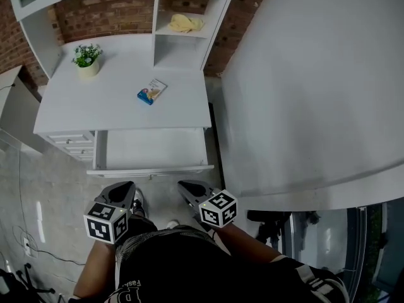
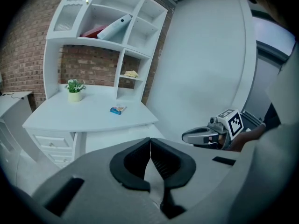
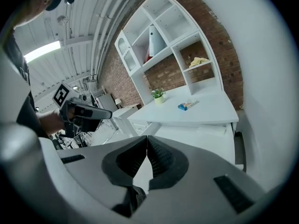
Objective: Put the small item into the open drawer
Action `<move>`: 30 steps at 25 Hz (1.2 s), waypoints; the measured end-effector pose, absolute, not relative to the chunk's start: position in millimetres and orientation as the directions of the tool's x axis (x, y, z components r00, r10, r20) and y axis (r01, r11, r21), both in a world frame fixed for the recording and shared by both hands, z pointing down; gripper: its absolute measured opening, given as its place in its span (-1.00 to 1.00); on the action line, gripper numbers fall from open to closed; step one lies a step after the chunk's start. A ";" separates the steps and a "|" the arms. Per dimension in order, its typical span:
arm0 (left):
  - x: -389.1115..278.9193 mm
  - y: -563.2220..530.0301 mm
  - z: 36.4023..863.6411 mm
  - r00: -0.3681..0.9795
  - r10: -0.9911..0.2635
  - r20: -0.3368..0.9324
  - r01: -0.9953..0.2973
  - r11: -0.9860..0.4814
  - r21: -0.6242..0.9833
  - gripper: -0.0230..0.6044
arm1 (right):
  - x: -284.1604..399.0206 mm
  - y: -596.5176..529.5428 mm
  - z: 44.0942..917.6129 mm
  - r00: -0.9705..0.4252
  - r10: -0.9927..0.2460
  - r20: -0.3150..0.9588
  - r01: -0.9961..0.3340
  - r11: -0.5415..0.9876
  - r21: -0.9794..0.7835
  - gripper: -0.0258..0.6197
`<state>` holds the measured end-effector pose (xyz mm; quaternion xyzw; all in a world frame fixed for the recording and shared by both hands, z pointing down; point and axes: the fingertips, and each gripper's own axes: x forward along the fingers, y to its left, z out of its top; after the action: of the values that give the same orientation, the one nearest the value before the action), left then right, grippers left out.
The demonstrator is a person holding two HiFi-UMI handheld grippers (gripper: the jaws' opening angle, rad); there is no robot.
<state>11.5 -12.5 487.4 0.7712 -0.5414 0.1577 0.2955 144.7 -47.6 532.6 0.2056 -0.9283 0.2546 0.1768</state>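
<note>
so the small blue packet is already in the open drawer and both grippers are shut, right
Not quite. The small blue packet lies on the desktop, behind the open drawer, not in it, as the head view shows. The left gripper and right gripper are indeed shut.

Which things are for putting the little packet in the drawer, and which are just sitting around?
For the job: small blue packet on the desk; open drawer below it; left gripper and right gripper, both shut and empty.
Just lying about: potted plant on the desk; yellow cloth and white folder in the shelf unit.
</note>
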 end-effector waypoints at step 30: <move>-211.2 -191.3 520.1 0.457 -0.699 0.550 -0.889 -0.343 0.304 -0.87 | -49.9 -288.8 549.2 -0.605 -0.549 0.576 -0.766 0.598 -0.235 -0.83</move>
<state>-211.2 -191.3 520.1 0.8028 -0.4945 0.1638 0.2901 -49.9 -288.8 549.2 0.3808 -0.8640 0.2368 0.2292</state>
